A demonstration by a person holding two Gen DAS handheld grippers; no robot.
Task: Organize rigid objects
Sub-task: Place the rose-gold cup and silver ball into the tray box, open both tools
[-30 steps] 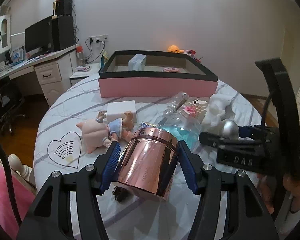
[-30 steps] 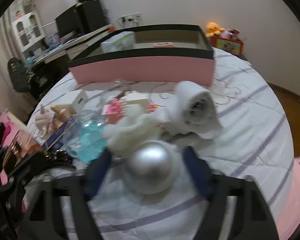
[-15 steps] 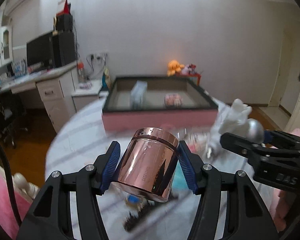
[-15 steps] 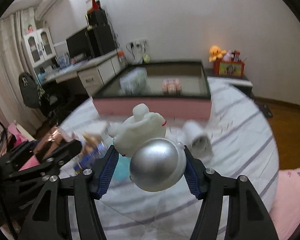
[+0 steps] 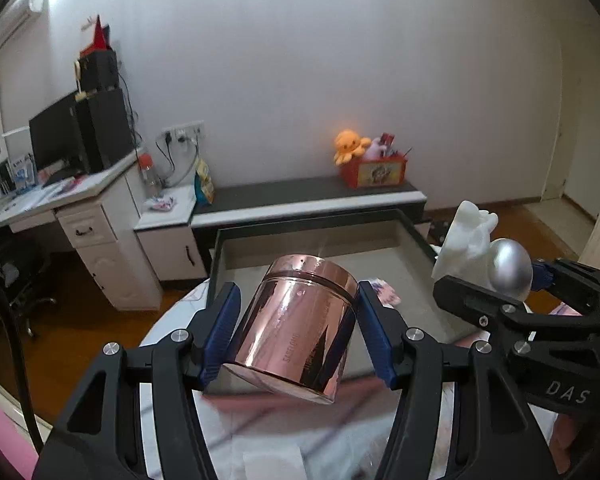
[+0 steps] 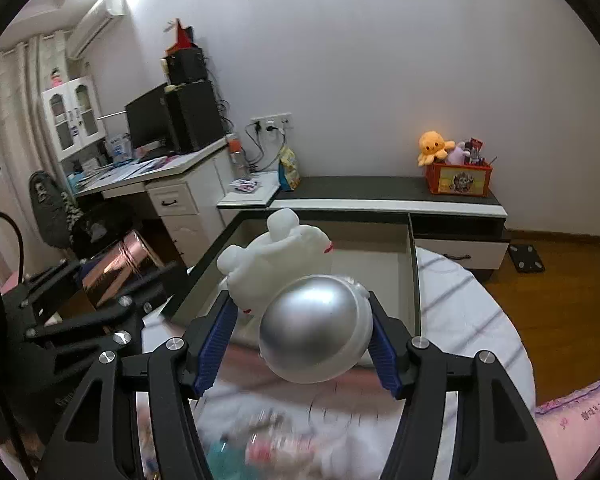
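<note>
My left gripper is shut on a shiny rose-gold canister, held tilted in the air over the near edge of the black-rimmed pink box. My right gripper is shut on a white toy figure with a silver dome helmet, also held above the box. In the left wrist view the right gripper and its figure are at the right. In the right wrist view the left gripper with the canister is at the left.
The round table with a striped white cloth lies under the box. Blurred small items lie on it near me. A small pink object lies inside the box. A low cabinet and a desk stand behind.
Both grippers have risen from the table with their objects and moved forward over the box. The clutter on the table has dropped out of view below.
</note>
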